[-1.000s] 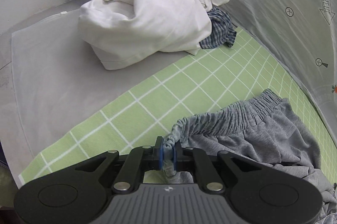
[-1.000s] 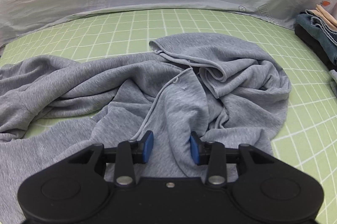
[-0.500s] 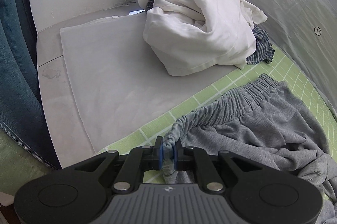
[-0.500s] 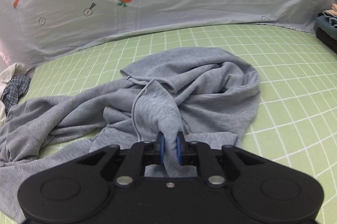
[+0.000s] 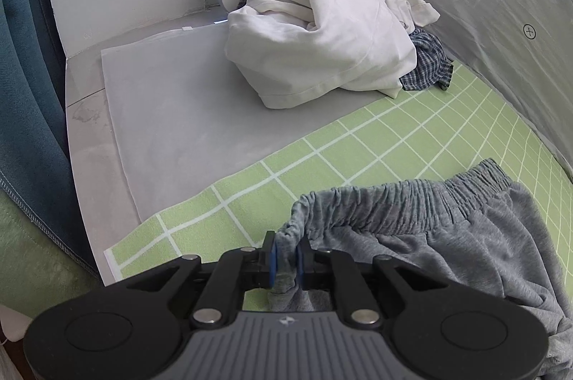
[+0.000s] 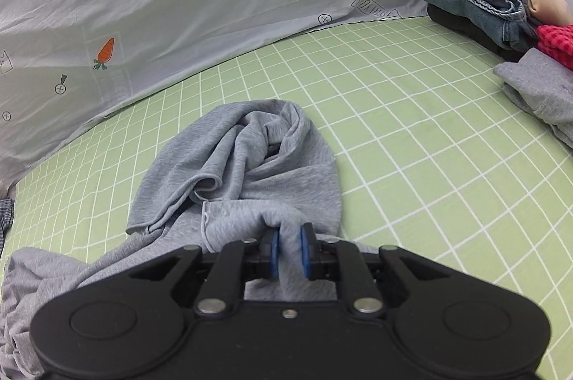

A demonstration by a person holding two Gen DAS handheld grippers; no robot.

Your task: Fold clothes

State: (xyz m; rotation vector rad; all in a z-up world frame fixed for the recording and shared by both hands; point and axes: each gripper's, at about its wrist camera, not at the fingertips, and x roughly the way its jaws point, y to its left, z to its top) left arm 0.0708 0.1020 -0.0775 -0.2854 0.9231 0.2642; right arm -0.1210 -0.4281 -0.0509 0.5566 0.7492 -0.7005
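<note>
Grey sweatpants (image 5: pixel 447 237) lie crumpled on the green checked mat (image 5: pixel 358 158). My left gripper (image 5: pixel 285 256) is shut on the corner of their gathered elastic waistband (image 5: pixel 394 204). In the right wrist view the pants' leg fabric (image 6: pixel 250 161) is bunched in folds ahead of me, and my right gripper (image 6: pixel 289 253) is shut on a fold of that grey cloth. The part of the pants between the two grips is hidden under the gripper bodies.
A heap of white clothing (image 5: pixel 322 29) with a blue plaid piece (image 5: pixel 426 61) sits on a grey sheet (image 5: pixel 172 108) at the mat's far left. Folded clothes (image 6: pixel 497 8) and a grey folded garment (image 6: pixel 540 93) are stacked at the right. A carrot-print cloth (image 6: pixel 179 4) hangs behind the mat.
My right gripper closed on a fold of the grey pants and swung right, bringing the folded stack into view. My left gripper kept its hold on the waistband while its view shifted.
</note>
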